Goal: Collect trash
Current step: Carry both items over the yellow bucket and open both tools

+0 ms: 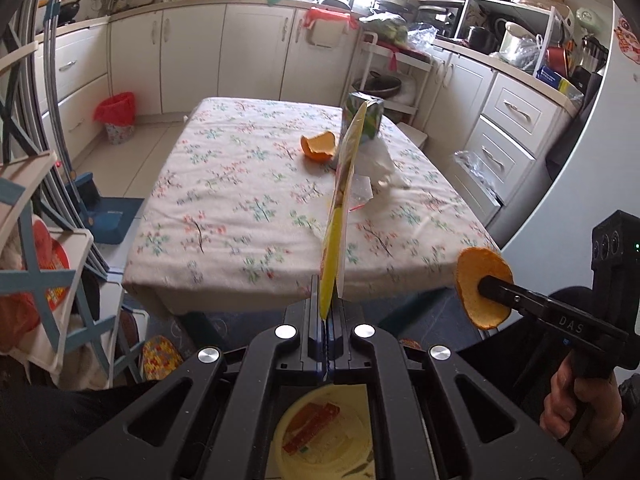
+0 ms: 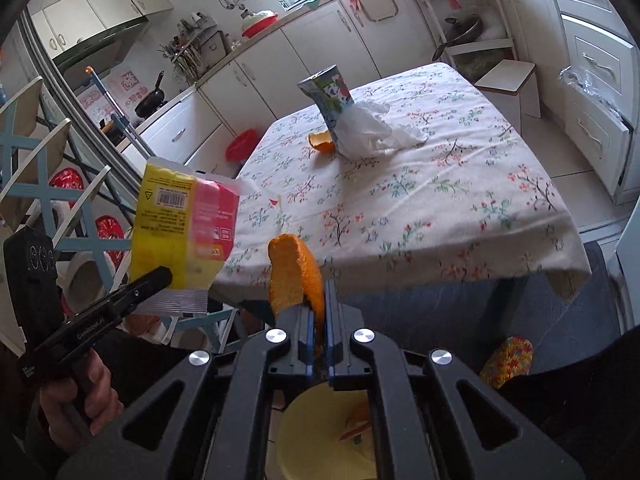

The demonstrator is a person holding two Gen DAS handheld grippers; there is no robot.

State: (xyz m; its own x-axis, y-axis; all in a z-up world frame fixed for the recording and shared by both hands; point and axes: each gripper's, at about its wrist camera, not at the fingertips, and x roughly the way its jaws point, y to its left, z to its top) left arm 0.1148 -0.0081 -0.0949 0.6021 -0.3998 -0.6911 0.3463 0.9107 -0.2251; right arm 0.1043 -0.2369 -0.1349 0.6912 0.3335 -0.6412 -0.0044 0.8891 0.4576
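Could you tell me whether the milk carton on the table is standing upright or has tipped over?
Upright. The milk carton stands on its base on the floral tablecloth, its top uppermost, with crumpled white tissue against its foot.

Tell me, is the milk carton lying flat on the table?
No, the milk carton stands upright on the flowery tablecloth, with a crumpled white tissue against its base.

The left gripper point(image 1: 329, 300) is clamped on a yellow snack wrapper point(image 1: 340, 216) that stands edge-on above its fingers point(image 1: 316, 320). At lower right, the right gripper point(image 1: 486, 285) pinches a piece of orange peel point(image 1: 472, 280), a hand point(image 1: 576, 404) on its handle. On the counter point(image 1: 240, 216), under a floral cloth, lie another orange peel point(image 1: 318, 145), a carton point(image 1: 370, 116) and white crumpled tissue point(image 1: 378, 168); a yellow bin point(image 1: 320, 436) sits below the gripper.
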